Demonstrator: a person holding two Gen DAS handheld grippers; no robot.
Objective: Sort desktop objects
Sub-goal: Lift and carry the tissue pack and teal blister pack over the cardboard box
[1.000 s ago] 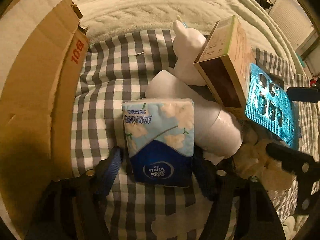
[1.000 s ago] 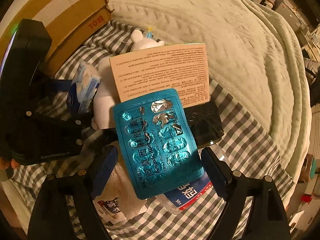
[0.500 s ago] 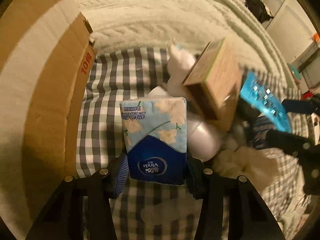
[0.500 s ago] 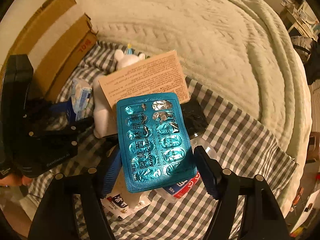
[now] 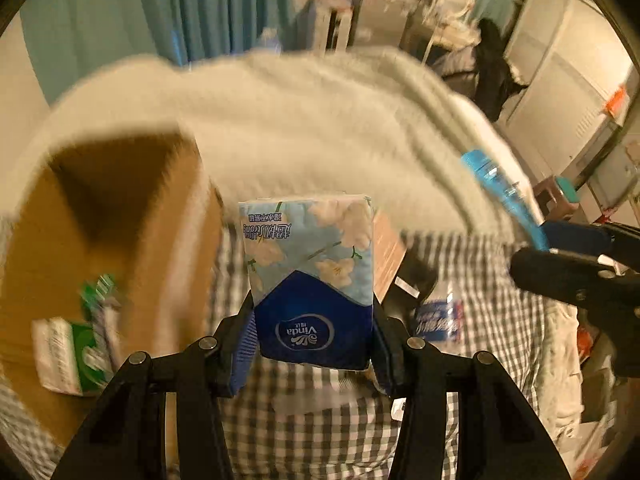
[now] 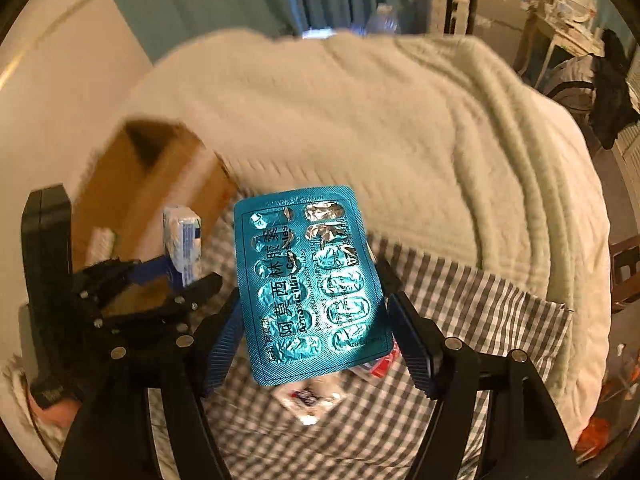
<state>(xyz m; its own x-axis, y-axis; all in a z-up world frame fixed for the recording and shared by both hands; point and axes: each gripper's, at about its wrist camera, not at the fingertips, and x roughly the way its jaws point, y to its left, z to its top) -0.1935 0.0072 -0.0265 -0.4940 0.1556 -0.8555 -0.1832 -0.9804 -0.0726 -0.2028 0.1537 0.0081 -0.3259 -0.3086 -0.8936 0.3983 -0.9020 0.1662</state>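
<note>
An open cardboard box [image 5: 120, 240] is seen at the left, on the checked cloth [image 5: 320, 420]. Beside it, a tissue pack [image 5: 310, 276] is clamped upright by the left gripper [image 5: 312, 344], raised above the cloth. Further right, a teal blister pack [image 6: 312, 280] is gripped by the right gripper [image 6: 320, 344].

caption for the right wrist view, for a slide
Right gripper holds a teal pill blister above the checked cloth, cardboard box behind.

Right gripper [image 6: 320, 320] clamps teal blister pack [image 6: 310, 280], several cells burst. Left gripper [image 6: 176, 276] holds tissue pack [image 6: 182, 246] beside open cardboard box [image 6: 148, 184], blurred. Checked cloth [image 6: 460, 340] below.
</note>
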